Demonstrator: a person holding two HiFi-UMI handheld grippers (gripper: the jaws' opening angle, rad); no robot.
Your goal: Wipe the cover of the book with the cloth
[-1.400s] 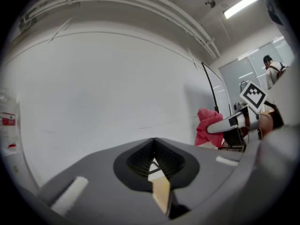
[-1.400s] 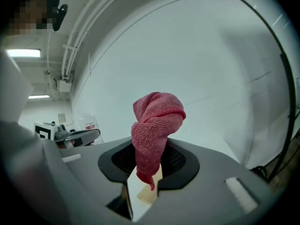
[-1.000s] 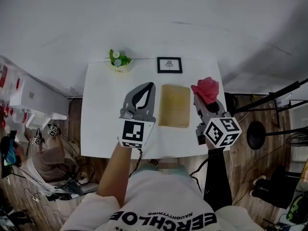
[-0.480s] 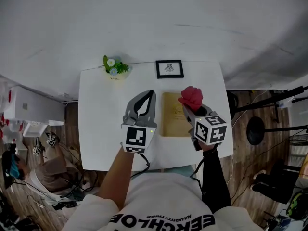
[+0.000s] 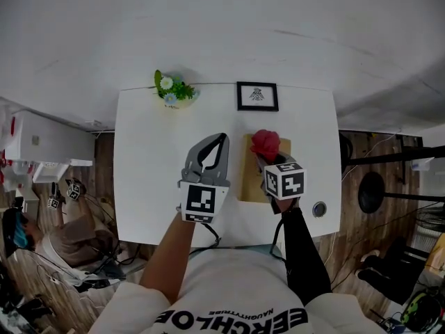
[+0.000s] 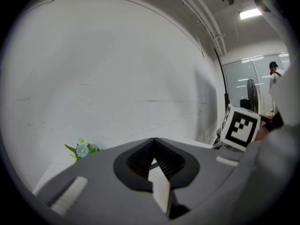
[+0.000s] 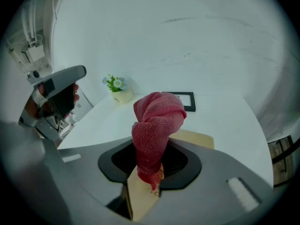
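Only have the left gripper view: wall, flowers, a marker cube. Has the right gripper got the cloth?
Observer: Yes. The right gripper is shut on the red cloth, which bunches up past its jaws.
Operator: Book?
Observer: The tan book lies flat on the white table, under the right gripper. I can't tell whether the cloth touches it.
Operator: Anything near it?
Observer: A framed picture sits at the table's far edge, beyond the book.

The right tool [image 5: 264, 160] and cloth [image 5: 265, 143] are hiding much of the book [image 5: 247, 181]; beyond, the frame [image 5: 257, 96] is showing print too small to read.
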